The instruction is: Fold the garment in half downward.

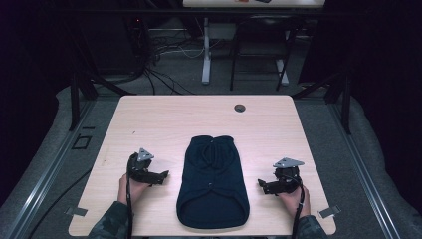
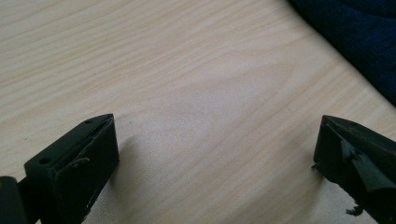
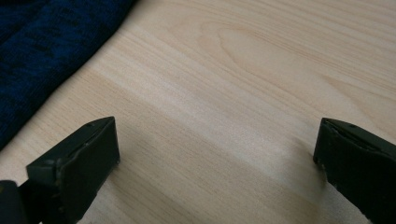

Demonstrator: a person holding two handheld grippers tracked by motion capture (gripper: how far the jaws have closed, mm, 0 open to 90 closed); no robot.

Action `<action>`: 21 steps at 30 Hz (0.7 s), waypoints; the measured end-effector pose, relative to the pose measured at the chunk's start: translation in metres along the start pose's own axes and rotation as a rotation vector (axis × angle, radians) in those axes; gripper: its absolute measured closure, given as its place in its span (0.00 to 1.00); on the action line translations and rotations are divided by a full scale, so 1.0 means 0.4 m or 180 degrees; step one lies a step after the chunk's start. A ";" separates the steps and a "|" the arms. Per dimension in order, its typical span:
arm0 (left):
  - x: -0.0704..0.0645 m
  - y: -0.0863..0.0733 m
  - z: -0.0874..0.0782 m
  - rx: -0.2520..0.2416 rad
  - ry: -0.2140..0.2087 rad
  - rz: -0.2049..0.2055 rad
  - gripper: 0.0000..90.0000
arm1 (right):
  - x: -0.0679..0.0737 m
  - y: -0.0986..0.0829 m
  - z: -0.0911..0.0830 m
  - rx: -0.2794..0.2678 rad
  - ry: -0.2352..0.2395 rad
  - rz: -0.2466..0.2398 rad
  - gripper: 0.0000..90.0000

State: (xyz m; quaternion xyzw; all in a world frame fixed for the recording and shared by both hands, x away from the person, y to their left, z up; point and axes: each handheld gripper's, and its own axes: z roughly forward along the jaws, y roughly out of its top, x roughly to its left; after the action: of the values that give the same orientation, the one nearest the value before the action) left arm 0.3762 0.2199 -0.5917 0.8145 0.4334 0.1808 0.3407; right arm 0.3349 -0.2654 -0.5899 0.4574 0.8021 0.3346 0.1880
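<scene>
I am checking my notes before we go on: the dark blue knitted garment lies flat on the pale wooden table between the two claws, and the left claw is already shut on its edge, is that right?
Not quite. The left claw is open and apart from the dark blue knitted garment, with bare pale wooden table between its jaws, as the left gripper view shows. The rest holds: the garment lies flat between the left claw and the right claw.
</scene>
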 end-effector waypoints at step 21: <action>-0.017 0.022 0.002 0.0154 -0.0021 0.0052 0.00 | -0.015 0.029 -0.001 0.0163 0.0041 0.0144 0.07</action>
State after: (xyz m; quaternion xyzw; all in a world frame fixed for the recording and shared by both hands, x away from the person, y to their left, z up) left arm 0.3780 0.2106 -0.5862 0.8266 0.4299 0.1704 0.3209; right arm 0.3446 -0.2665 -0.5813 0.4779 0.8011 0.3211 0.1634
